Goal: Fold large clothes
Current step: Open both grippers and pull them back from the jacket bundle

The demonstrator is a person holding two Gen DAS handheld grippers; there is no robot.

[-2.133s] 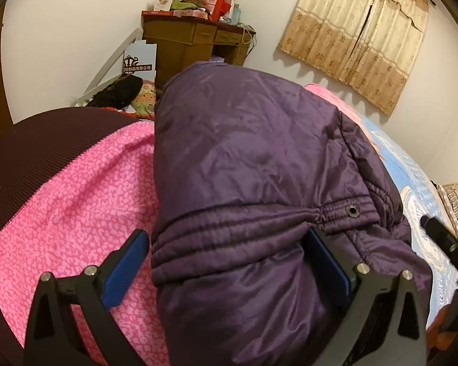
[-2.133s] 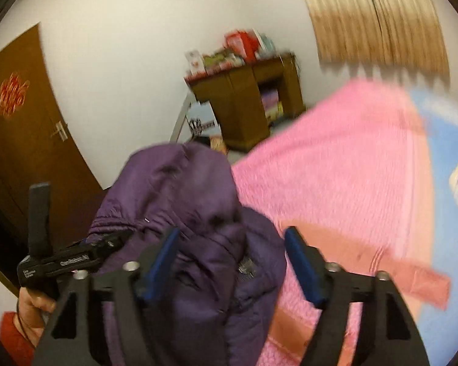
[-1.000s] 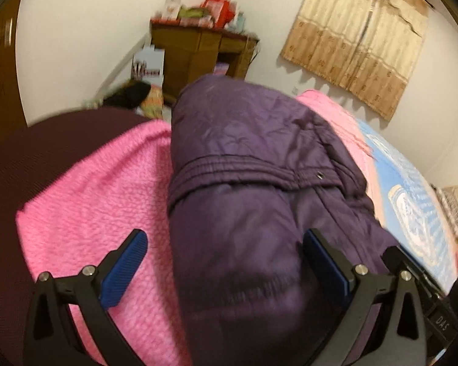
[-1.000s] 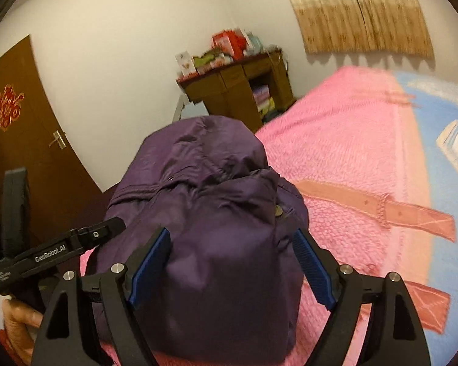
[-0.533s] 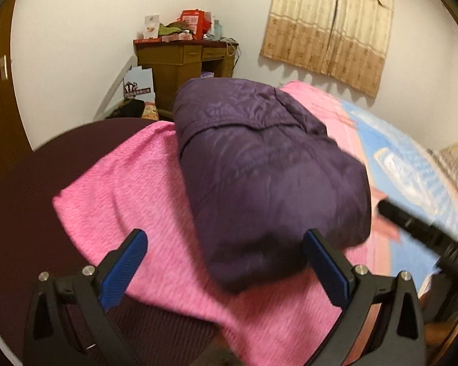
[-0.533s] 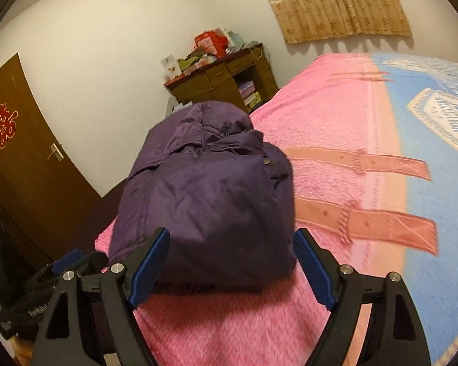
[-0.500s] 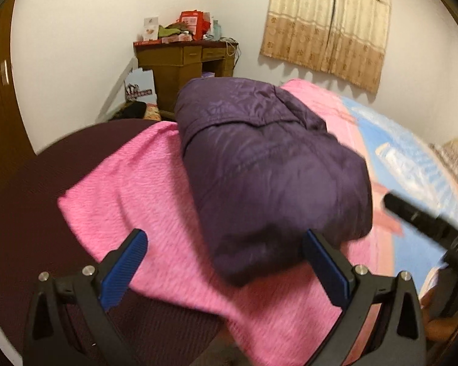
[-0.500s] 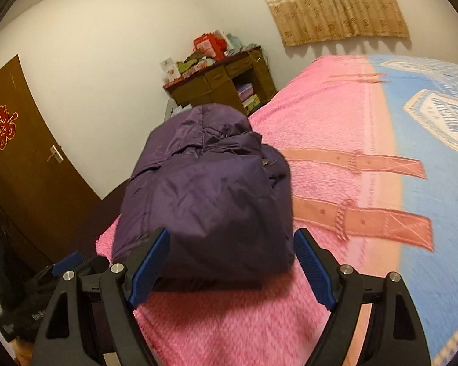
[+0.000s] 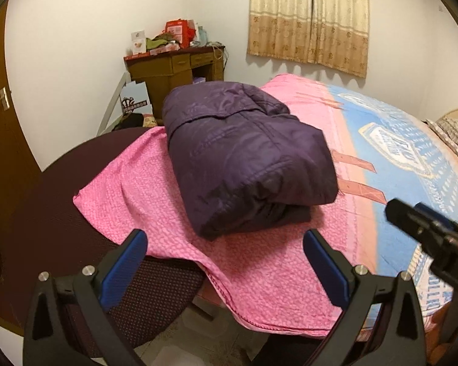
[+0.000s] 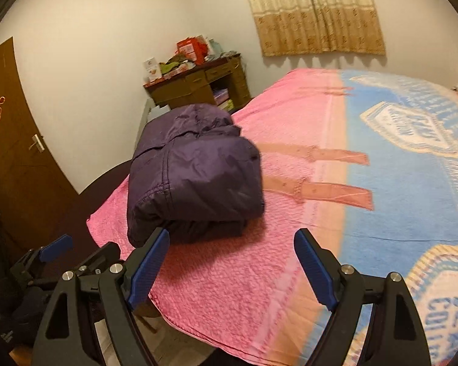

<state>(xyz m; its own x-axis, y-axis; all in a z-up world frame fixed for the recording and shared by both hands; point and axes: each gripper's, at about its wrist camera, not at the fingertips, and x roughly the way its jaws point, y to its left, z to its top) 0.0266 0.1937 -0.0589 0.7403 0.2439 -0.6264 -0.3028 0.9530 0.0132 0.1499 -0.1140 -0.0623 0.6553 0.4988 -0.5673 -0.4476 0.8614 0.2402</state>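
A dark purple padded jacket (image 9: 244, 158) lies folded into a thick bundle on the pink corner of the bedspread (image 9: 155, 195). It also shows in the right wrist view (image 10: 195, 177). My left gripper (image 9: 226, 268) is open and empty, held back from the bed corner, short of the jacket. My right gripper (image 10: 232, 268) is open and empty, also off the jacket, over the pink bedspread (image 10: 229, 289). The left gripper shows in the right wrist view at the lower left (image 10: 55, 250). Part of the right gripper's body (image 9: 430, 231) shows at the right of the left wrist view.
The bed carries a pink and blue quilt (image 10: 397, 167). A dark maroon chair (image 9: 45, 213) stands at the bed's corner. A cluttered wooden desk (image 9: 174, 67) is by the far wall, a brown door (image 10: 9, 140) on the left, curtains (image 9: 308, 18) behind.
Both grippers have let go of the jacket and drawn back from it toward the bed's edge. The folded jacket stays lying on the bedspread.
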